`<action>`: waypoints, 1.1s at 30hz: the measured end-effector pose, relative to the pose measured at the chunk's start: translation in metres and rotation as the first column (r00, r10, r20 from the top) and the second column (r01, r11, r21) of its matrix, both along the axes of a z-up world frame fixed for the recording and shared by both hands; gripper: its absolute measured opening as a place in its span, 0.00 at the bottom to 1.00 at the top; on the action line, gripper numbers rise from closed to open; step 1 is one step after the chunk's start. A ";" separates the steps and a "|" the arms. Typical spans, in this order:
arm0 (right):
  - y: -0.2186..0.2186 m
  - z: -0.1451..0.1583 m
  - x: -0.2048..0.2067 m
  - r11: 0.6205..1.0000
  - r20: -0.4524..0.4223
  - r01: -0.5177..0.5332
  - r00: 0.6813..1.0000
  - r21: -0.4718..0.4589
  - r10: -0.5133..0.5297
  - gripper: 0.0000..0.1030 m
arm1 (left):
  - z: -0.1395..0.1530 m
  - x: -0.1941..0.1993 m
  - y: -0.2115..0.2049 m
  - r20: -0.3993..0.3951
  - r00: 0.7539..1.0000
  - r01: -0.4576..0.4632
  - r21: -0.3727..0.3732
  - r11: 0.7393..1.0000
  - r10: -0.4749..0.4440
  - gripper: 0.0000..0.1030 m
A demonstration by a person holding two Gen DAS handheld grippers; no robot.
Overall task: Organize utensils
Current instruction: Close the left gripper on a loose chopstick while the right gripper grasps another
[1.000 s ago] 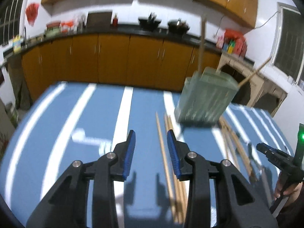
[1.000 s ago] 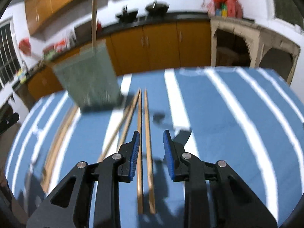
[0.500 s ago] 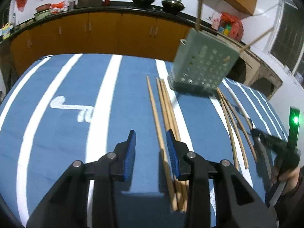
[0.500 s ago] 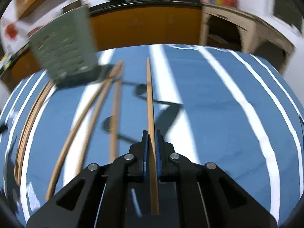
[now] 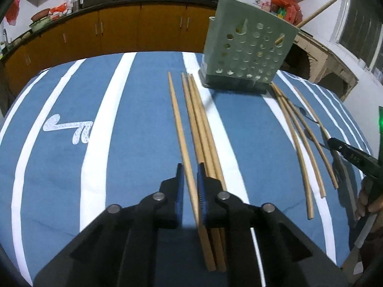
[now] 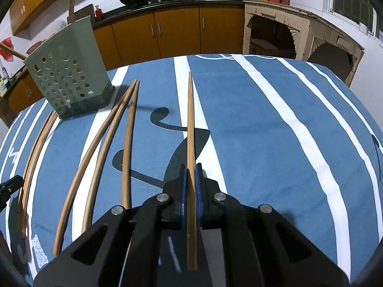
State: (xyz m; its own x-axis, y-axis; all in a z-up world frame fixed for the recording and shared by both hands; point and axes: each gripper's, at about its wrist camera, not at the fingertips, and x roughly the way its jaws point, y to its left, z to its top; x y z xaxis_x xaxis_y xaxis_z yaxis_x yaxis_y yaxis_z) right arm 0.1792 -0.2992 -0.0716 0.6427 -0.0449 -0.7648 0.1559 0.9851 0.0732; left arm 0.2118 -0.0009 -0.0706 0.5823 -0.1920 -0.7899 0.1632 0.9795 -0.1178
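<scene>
Chopsticks lie loose on the blue striped counter (image 5: 134,110), in groups on either side of the perforated green holder (image 5: 249,47), which stands upright at the far end with a few sticks already poking out of its top.

Left gripper (image 5: 190,179): jaws have just been closing and now clench one chopstick (image 5: 178,124), the leftmost of its group. The stick sits apart from its three bundled neighbours (image 5: 201,129), which is probably why it was chosen; the pads could get round it without catching the rest. It looks to be resting on the cloth along its length.

Right gripper (image 6: 190,179): jaws clenched on a single chopstick (image 6: 190,119), gripped toward its near end so that most of the length projects forward. Its shadow falls to the side on the cloth, so the tip appears raised off the counter. Three more sticks (image 6: 112,143) lie to its left, between it and the holder (image 6: 69,71).

Judgement: early in the job, many sticks not yet in the holder. Holding near one end leaves a long free tip to steer into the holder's open top. Risk: a thin round stick may pivot between the pads when lifted.
</scene>
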 end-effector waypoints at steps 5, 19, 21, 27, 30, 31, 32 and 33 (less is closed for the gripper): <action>0.003 0.000 0.001 1.000 0.002 -0.009 1.000 -0.014 0.009 0.08 | -0.001 0.002 0.005 0.014 0.999 -0.033 0.033 0.999 0.032 0.08; 0.000 0.000 0.009 1.000 0.008 -0.018 1.000 0.003 0.018 0.08 | 0.002 0.020 0.051 0.006 0.991 -0.136 -0.018 0.991 0.136 0.10; 0.001 -0.001 0.007 1.000 0.008 -0.020 1.000 0.003 0.020 0.08 | 0.002 0.016 0.050 0.008 0.993 -0.119 -0.015 0.993 0.119 0.12; 0.001 -0.001 0.006 1.000 0.009 -0.019 1.000 0.009 0.019 0.08 | 0.001 0.009 0.043 0.028 0.995 -0.101 0.023 0.995 0.101 0.12; 0.000 -0.001 0.006 1.000 0.009 -0.018 1.000 0.011 0.018 0.08 | 0.001 0.009 0.044 0.029 0.994 -0.104 0.026 0.994 0.103 0.12; 0.001 -0.001 0.006 1.000 0.009 -0.018 1.000 0.013 0.018 0.08 | 0.000 0.009 0.044 0.028 0.994 -0.104 0.025 0.994 0.104 0.12; 0.001 -0.001 0.006 1.000 0.009 -0.018 1.000 0.013 0.018 0.08 | 0.000 0.009 0.045 0.026 0.994 -0.105 0.021 0.994 0.105 0.12; 0.001 -0.001 0.006 1.000 0.009 -0.017 1.000 0.012 0.017 0.08 | 0.000 0.009 0.045 0.026 0.994 -0.105 0.019 0.994 0.105 0.12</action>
